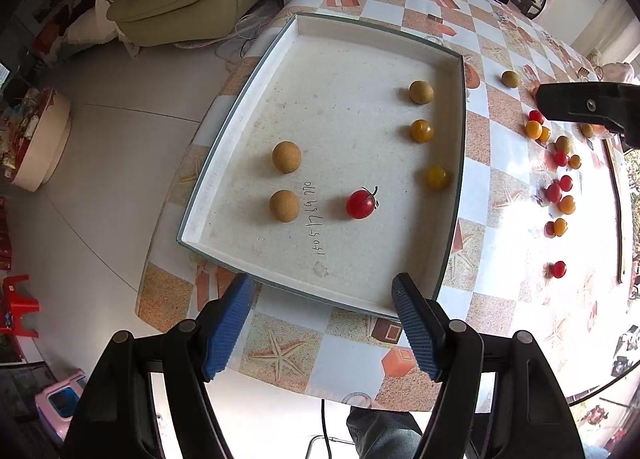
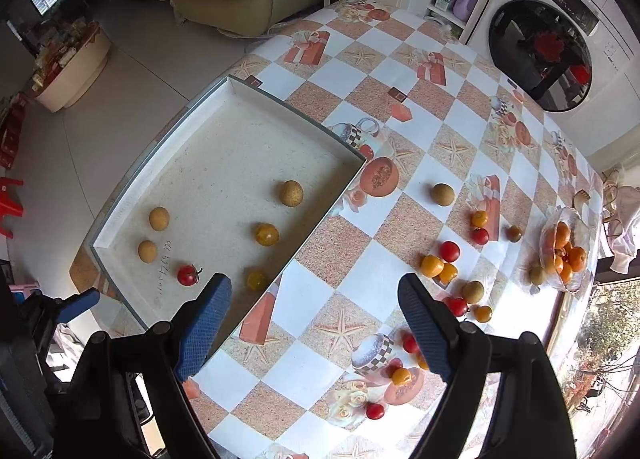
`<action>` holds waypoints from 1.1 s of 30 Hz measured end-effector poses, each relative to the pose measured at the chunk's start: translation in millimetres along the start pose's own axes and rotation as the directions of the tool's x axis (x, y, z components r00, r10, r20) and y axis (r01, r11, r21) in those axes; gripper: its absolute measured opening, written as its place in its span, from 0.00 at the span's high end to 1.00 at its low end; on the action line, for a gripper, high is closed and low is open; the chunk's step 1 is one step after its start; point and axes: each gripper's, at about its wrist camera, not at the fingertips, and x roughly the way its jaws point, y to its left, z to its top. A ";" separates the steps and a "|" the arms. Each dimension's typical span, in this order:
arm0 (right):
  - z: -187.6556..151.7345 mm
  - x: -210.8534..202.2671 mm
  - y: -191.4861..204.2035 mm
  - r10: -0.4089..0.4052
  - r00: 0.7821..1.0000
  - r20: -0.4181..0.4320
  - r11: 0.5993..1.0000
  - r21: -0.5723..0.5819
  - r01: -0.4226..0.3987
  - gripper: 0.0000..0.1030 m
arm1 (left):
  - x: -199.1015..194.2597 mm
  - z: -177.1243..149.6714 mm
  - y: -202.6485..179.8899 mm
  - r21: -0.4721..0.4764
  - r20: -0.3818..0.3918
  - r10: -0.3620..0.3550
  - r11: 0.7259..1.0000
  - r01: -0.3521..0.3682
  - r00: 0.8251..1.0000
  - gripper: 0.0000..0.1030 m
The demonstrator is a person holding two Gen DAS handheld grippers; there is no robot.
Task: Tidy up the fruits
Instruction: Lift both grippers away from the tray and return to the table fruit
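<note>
With both the left gripper (image 1: 322, 325) and right gripper (image 2: 314, 325) wide and empty, between picks; six fruits inside shallow white cardboard tray (image 1: 308, 25). Next: reach loose red and yellow cherry tomatoes (image 2: 438, 261) right of tray.

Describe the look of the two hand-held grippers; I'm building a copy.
Both match: the left hand-held gripper and right hand-held gripper have glossy black plastic frames with round pivot pins, and two long fingers faced with blue ribbed rubber pads.
</note>
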 end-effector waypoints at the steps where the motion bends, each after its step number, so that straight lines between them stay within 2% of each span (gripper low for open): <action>1: -5.7 -7.4 0.4 -0.004 1.000 0.005 1.000 -0.003 0.004 0.15 | -5.1 -0.9 5.2 -0.023 0.001 0.001 1.000 -0.001 1.000 0.29; 5: -21.2 -32.7 4.8 -0.038 0.999 0.030 0.999 -0.028 0.039 0.15 | -24.8 0.5 27.4 -0.087 0.016 0.013 0.996 -0.012 1.000 0.29; 13: -37.3 -57.0 10.9 -0.054 0.997 0.049 0.998 -0.042 0.056 0.15 | -50.8 12.2 33.4 -0.070 0.080 0.021 0.997 -0.015 0.997 0.29; 19: -42.6 -63.8 7.6 -0.080 0.995 0.059 0.996 -0.026 0.082 0.15 | -59.6 17.3 28.9 -0.090 0.105 -0.051 0.994 0.060 0.993 0.29; 26: -45.7 -69.3 0.5 -0.087 0.994 0.069 0.996 0.001 0.087 0.15 | -59.1 18.2 14.9 -0.048 0.084 -0.103 0.993 0.107 0.991 0.29; 33: -51.3 -70.1 -8.1 -0.084 0.994 0.068 0.996 0.023 0.083 0.15 | -60.2 18.9 -0.4 0.010 0.082 -0.054 0.999 0.053 0.995 0.29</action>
